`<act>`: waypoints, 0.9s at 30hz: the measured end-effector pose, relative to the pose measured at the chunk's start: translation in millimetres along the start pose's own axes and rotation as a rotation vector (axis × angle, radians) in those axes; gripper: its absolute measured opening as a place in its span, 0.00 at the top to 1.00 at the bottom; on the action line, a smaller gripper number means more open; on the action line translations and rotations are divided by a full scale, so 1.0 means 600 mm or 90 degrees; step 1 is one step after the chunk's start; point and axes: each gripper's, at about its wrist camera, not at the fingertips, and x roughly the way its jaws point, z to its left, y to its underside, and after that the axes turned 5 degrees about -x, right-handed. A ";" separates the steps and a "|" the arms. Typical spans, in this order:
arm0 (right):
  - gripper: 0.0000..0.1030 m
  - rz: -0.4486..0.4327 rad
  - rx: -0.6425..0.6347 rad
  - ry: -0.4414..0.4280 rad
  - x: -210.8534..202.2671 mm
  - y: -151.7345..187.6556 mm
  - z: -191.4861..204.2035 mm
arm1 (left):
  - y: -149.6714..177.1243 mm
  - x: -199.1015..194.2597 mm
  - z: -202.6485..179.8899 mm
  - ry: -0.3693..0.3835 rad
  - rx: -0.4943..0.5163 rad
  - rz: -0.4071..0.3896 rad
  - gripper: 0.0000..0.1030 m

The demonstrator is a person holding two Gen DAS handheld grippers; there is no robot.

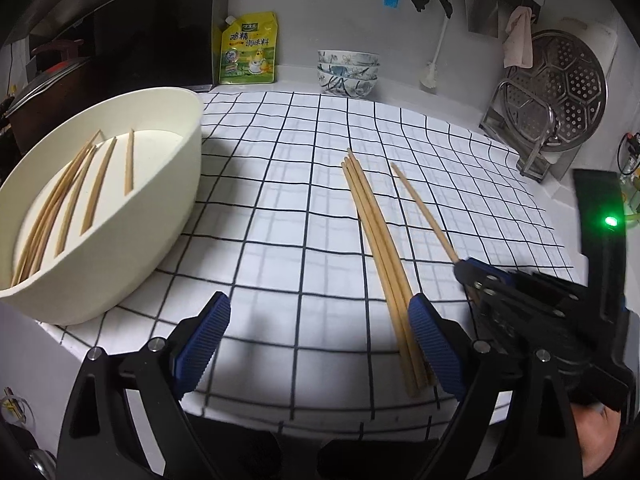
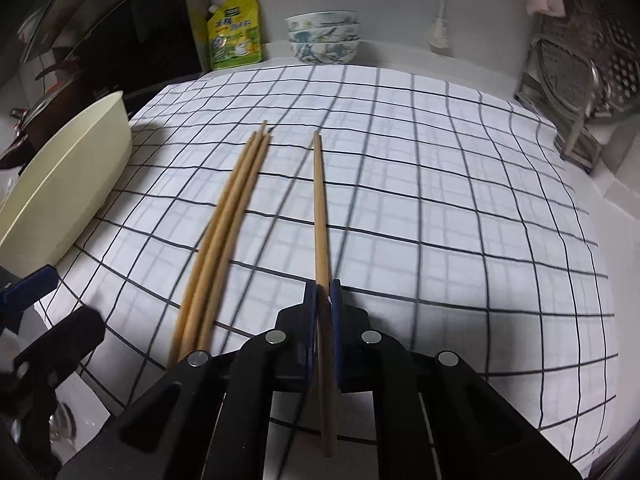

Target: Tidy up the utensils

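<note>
A single wooden chopstick point(image 2: 319, 208) lies on the checked cloth point(image 2: 440, 200), and my right gripper point(image 2: 324, 292) is shut on its near part. The same chopstick point(image 1: 424, 212) runs into the right gripper point(image 1: 466, 270) in the left wrist view. A bundle of three chopsticks point(image 1: 376, 236) lies just left of it, seen too as the bundle point(image 2: 224, 224) in the right wrist view. My left gripper point(image 1: 320, 320) stands open low over the cloth, its right pad point(image 1: 434, 344) touching or nearly touching the bundle's near end. The cream oval basin point(image 1: 176, 184) at left holds several chopsticks point(image 1: 72, 196).
Stacked patterned bowls point(image 1: 348, 72) and a yellow seasoning pouch point(image 1: 248, 48) stand at the back wall. A metal rack with a perforated steamer plate point(image 1: 568, 88) sits at back right. A dark stove area with a pot point(image 1: 40, 80) lies beyond the basin. The cloth ends near the counter's front edge.
</note>
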 end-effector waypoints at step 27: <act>0.80 -0.016 0.065 -0.023 -0.015 0.013 -0.066 | -0.011 0.064 0.006 -0.082 -0.017 0.007 0.10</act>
